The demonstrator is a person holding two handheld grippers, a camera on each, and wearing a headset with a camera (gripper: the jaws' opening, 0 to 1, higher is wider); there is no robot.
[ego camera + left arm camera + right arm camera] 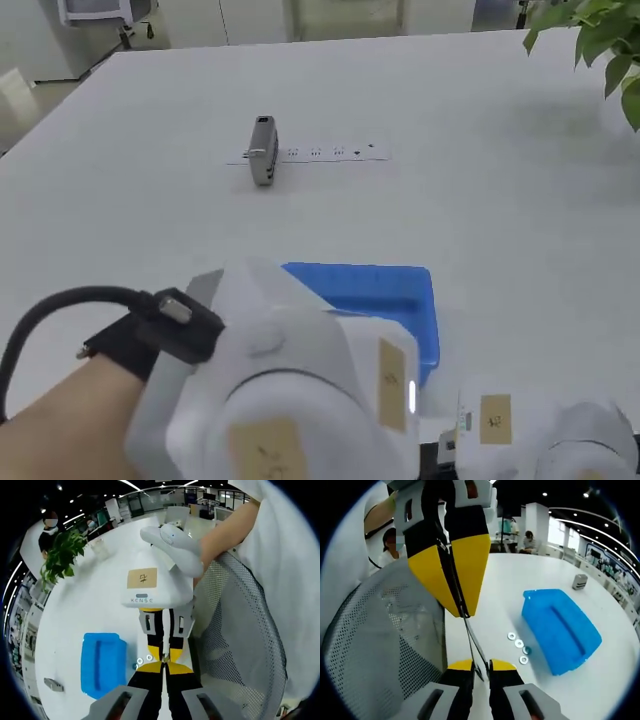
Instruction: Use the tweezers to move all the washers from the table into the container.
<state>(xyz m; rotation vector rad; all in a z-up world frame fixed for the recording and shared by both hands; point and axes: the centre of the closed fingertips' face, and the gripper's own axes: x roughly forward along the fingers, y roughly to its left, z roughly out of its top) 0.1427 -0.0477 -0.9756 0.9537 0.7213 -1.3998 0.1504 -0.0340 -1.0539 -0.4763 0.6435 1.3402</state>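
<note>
We see the left gripper [462,611] and the right gripper [482,666] pointing at each other, tip to tip, over the near edge of the white table [480,180]. The tweezers [472,642] run as a thin metal line between them. The jaws of the left gripper are pressed together on one end of the tweezers. The jaws of the right gripper stand narrow, with the other end gripped between their yellow tips.

The blue container [560,625] lies on the table just in front of the grippers. The washers [519,643] are on the table in a short row, just beside one long wall of the container and outside it. We count three for sure in the right gripper view. A fourth, bluish spot lies among them, but we cannot tell what it is.

In the head view, a small grey box [263,150] stands farther back on the table, well apart from the container. Leaves of a green plant [600,40] hang in at the far right corner. A grey mesh chair back [390,630] is close behind the grippers.
</note>
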